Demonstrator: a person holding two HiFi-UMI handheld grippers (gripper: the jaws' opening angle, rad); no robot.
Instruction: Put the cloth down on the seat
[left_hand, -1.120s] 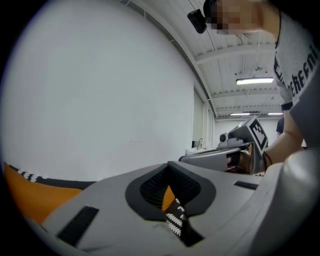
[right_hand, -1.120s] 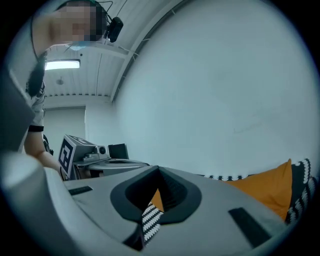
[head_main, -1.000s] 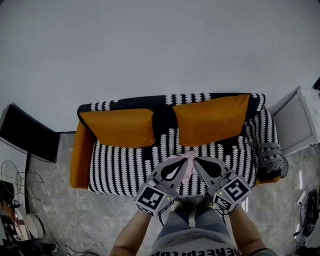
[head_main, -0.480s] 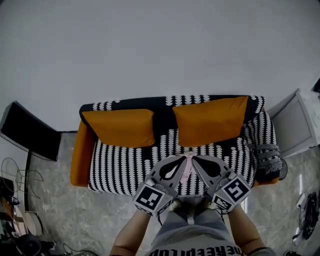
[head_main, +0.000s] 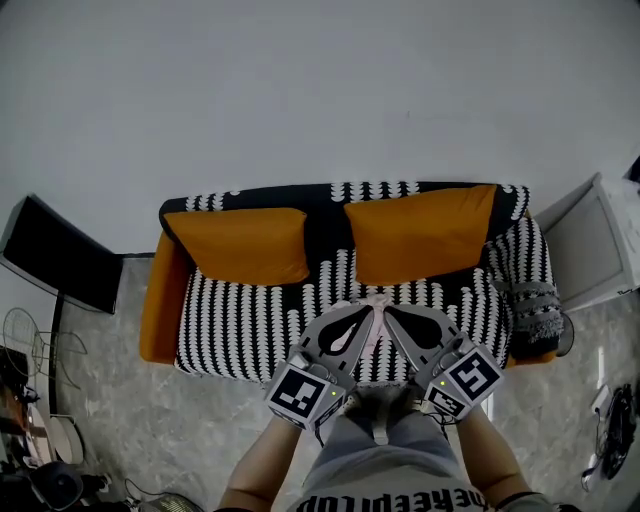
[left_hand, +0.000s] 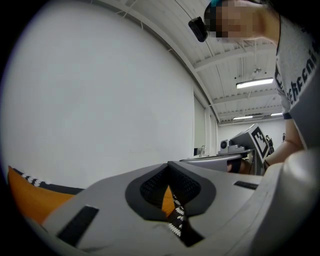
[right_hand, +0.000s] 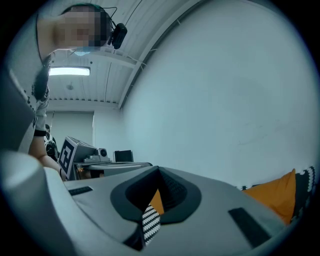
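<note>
— Changed from a second ago?
— Barely. Left claw and right claw still tip to tip, at the same angle to each other. Whole scene slid slightly up the head view. No real shift of the claws against the sofa.

— State of the claws?
— Both pressed shut, each pinching the top edge of the thin pale pink cloth. Cloth trailing back between them toward the person, over the front middle of the black-and-white patterned sofa seat. Touching the seat or not: cannot tell from above.

— Anything seen in one view only?
— Pink only in the head view. In the left gripper view and the right gripper view: jaws closed together, a sliver of orange and of sofa pattern through the hollow behind the tips, the other claw off to the side.

— Edges, room to move?
— Bare patterned seat left of the left claw and right of the right claw. One orange rectangular cushion ahead and left of the tips, a second orange cushion ahead and right, both against the backrest, well apart from the claws. Front edge of the seat under the claw bodies. Orange armrest far left.
</note>
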